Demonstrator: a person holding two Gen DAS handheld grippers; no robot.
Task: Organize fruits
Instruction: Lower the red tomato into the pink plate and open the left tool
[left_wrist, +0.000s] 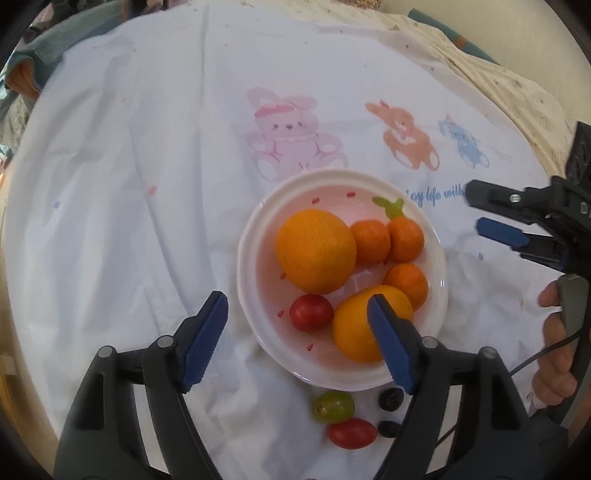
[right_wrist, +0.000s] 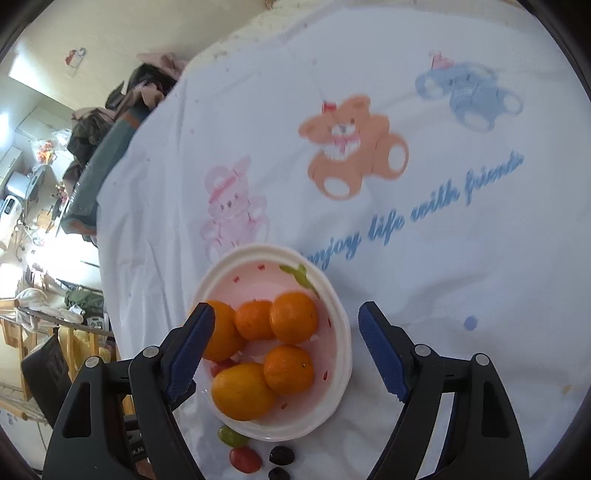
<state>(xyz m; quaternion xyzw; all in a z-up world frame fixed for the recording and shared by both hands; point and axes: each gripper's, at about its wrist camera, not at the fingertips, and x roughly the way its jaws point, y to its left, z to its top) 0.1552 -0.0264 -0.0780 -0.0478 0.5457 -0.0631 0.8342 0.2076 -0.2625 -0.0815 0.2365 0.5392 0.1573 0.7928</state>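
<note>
Left wrist view: left tongs (left_wrist: 297, 314) stand apart, nothing clamped, low in the frame over a white bowl (left_wrist: 251, 273) at centre. The bowl holds a large orange (left_wrist: 316, 251), three mandarins (left_wrist: 370, 240), a lemon (left_wrist: 354, 328) and a red tomato (left_wrist: 310, 312). On the cloth (left_wrist: 147, 184) below lie a green grape (left_wrist: 332, 406), a second tomato (left_wrist: 352, 432) and two dark grapes (left_wrist: 391, 398). Right tongs (left_wrist: 472, 210) at the right edge, parted, empty. Right wrist view: right tongs (right_wrist: 286, 317) spread wide above the same bowl (right_wrist: 343, 332), gripping nothing.

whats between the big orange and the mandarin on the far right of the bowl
One small mandarin sits between the big orange and the right-hand mandarin in the bowl, apparently touching both; the left wrist view shows it best.
</note>
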